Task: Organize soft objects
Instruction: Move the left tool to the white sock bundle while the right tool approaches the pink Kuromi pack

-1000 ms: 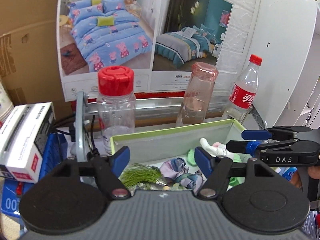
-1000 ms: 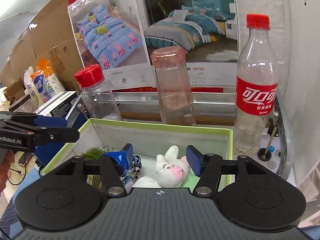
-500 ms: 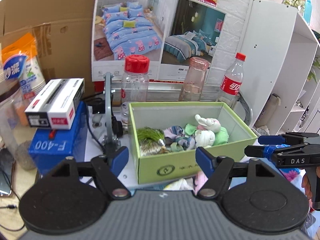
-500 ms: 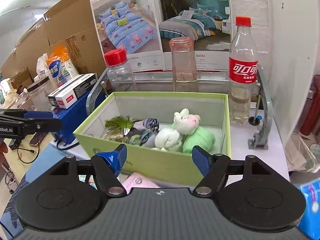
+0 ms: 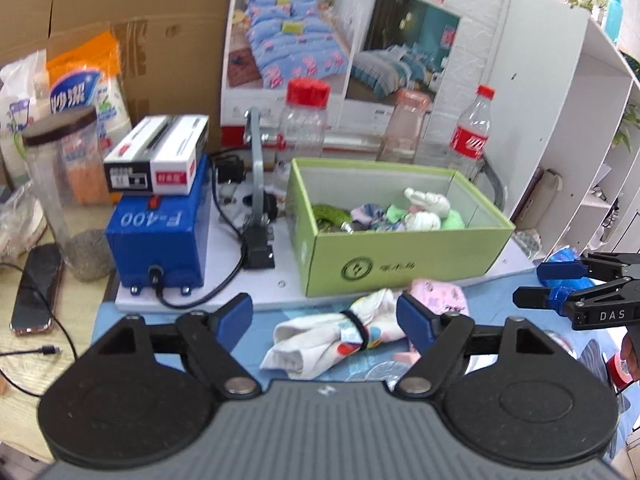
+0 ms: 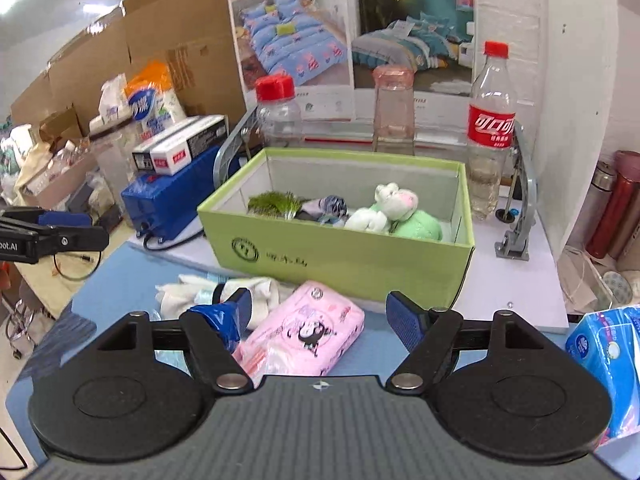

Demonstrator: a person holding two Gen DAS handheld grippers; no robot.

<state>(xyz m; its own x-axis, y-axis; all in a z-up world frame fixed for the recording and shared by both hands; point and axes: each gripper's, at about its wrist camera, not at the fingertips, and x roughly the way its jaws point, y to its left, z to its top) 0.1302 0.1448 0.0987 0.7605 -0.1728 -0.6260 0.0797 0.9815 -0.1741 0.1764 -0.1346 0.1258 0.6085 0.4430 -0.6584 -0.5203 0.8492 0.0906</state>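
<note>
Both my grippers had pulled back from the green box (image 6: 360, 256), left gripper (image 5: 325, 314) and right gripper (image 6: 318, 312) just opening, empty. Several soft toys (image 6: 384, 212) already lay inside; the white cloth bundle (image 5: 320, 336) and pink tissue pack (image 6: 304, 336) still waited on the blue mat (image 5: 496, 300) before it.

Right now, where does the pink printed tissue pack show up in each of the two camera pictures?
Left wrist view: the pink printed tissue pack lies low and right of centre, partly hidden behind the right finger, in front of the green cardboard box.
Right wrist view: it lies low and centre, between the fingers.
Shared landmark: that green cardboard box, just behind the pack in both.
</note>
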